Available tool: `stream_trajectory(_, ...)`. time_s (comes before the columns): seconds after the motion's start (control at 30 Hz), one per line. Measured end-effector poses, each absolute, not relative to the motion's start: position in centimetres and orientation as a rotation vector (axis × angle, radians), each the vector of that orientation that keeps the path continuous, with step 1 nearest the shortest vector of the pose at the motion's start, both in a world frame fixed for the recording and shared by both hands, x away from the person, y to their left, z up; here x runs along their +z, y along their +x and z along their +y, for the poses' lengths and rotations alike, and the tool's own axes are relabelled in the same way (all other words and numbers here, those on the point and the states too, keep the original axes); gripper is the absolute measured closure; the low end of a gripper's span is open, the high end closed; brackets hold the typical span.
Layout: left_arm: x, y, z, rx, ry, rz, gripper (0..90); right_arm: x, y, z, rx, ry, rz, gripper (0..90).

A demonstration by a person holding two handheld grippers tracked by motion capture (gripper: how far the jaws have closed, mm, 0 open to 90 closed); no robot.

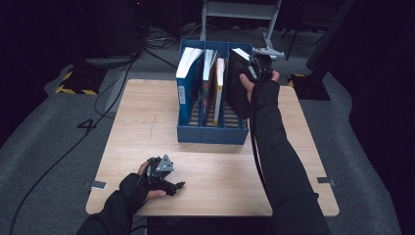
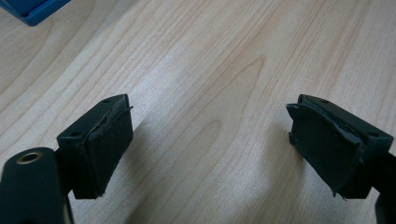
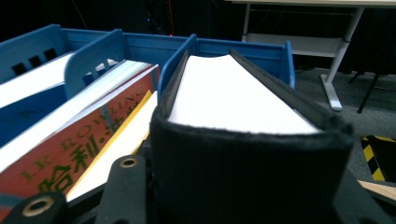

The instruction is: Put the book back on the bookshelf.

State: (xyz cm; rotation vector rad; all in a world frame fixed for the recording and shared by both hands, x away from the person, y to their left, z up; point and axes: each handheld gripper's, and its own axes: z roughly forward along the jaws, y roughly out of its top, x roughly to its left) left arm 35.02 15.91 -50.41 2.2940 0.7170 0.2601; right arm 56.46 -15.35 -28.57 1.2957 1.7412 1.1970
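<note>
Two grippers are in your hands. Your right gripper (image 1: 255, 68) is clamped on the spine of a thick black book (image 3: 238, 93), which stands in the rightmost slot of the blue file rack (image 1: 210, 134) at the far side of the table (image 1: 215, 191). Your left gripper (image 2: 210, 144) rests near the table's front edge, its jaws spread wide with bare wood between them.

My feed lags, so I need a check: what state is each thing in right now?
Black book: gripped at its spine, tilted in the organizer's right compartment.
Right gripper: shut on the black book.
Left gripper: open, holding nothing, low over the table.
Blue organizer: upright, books standing in every compartment.
</note>
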Motion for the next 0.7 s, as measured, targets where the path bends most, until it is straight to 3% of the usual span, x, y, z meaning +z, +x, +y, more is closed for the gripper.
stream_trajectory(0.7,-50.4,35.1,15.8,0.256,2.297,0.703,13.2,-33.3,58.4,-14.4,1.203,1.356,1.687,52.9)
